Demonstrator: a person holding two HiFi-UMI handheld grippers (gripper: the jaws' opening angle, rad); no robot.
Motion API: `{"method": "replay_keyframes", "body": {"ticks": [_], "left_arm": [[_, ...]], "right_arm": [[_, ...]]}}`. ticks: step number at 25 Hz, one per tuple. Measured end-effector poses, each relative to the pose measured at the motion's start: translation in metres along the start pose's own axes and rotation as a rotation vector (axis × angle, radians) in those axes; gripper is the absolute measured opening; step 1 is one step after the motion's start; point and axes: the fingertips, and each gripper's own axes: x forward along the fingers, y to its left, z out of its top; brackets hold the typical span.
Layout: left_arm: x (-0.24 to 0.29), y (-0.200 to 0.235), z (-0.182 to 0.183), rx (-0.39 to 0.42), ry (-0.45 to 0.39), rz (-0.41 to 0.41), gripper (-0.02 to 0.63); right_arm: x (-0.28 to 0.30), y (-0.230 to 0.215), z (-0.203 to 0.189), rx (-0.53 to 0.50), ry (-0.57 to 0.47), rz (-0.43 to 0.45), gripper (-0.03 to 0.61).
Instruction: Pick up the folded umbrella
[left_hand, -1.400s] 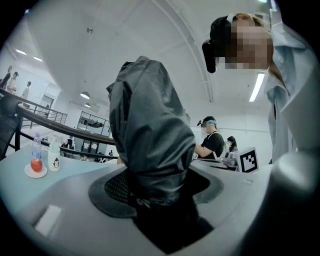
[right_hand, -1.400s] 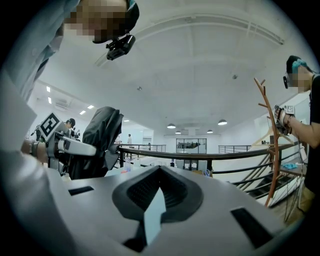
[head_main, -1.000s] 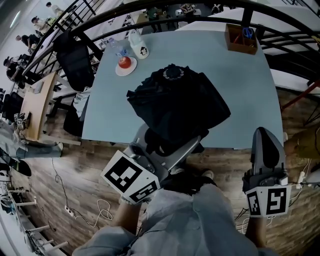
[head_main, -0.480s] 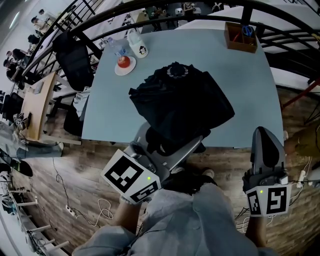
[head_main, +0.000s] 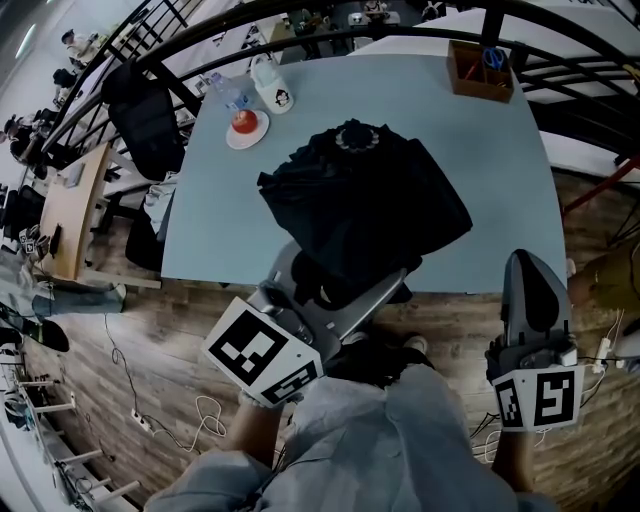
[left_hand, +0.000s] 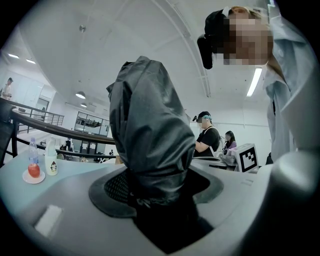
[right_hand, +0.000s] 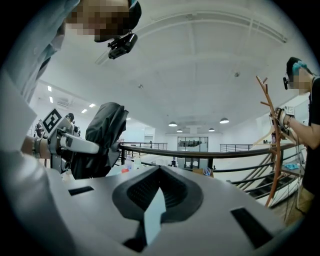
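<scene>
- The left gripper (left_hand: 155, 197) clamps the folded black fabric umbrella (head_main: 365, 205), which stands upright from its jaws, apparently clear of the pale blue table (head_main: 215, 235) beyond.
- The right gripper (right_hand: 152, 207), well aside, has its jaws together on nothing; it looks unneeded for this one-handed hold.

A pale blue table (head_main: 500, 190) stands on wood-plank floor (head_main: 150, 330) beside a curved black railing (right_hand: 191, 151) under a white ceiling (right_hand: 200, 65).
</scene>
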Motion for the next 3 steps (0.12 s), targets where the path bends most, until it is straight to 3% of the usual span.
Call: {"method": "replay_keyframes", "body": {"ticks": [3], "left_arm": [[0.0004, 0.0018, -0.0016, 0.004, 0.005, 0.004, 0.288]], "right_arm": [[0.0022, 0.0014, -0.0015, 0.001, 0.001, 0.007, -0.003]]}}
